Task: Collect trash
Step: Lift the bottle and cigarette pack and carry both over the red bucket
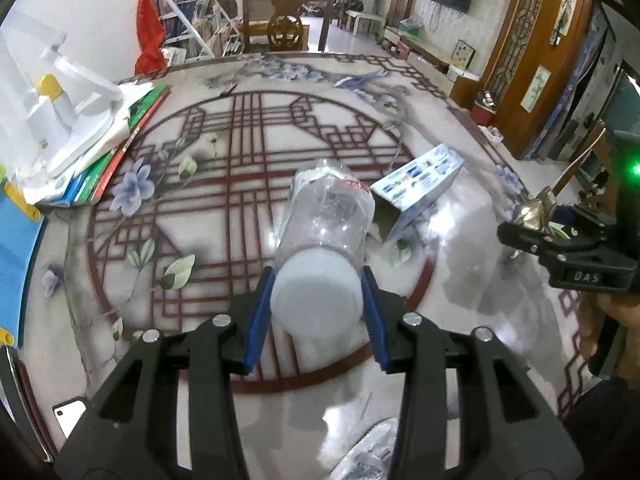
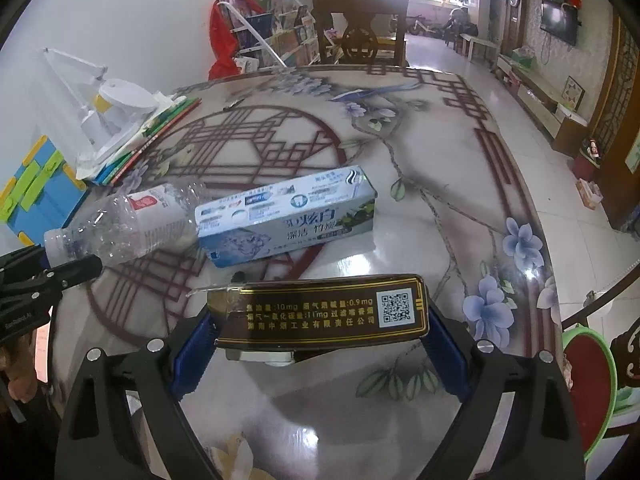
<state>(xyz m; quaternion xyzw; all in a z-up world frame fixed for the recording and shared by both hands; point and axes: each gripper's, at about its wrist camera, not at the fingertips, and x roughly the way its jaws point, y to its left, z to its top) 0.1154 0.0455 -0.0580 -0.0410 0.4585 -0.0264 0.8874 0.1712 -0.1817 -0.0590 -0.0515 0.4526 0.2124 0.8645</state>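
A living room lies beyond the patterned worktop [image 2: 460, 184]. Your left gripper [image 1: 316, 300] pinches the bottle [image 1: 326, 216] by its cap; your right gripper [image 2: 320, 334] clamps a cigarette pack [image 2: 320, 312] printed "10mg" with a QR code. Both are lifted; the toothpaste box [image 2: 288, 216] is left lying.

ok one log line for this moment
left gripper: shut on bottle | right gripper: shut on cigarette pack | toothpaste box: on table

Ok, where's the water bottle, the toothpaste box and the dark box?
water bottle [image 1: 328, 212]: left wrist view, on its clear body.
toothpaste box [image 2: 288, 216]: right wrist view, on its printed side.
dark box [image 2: 320, 312]: right wrist view, on its lettered face.
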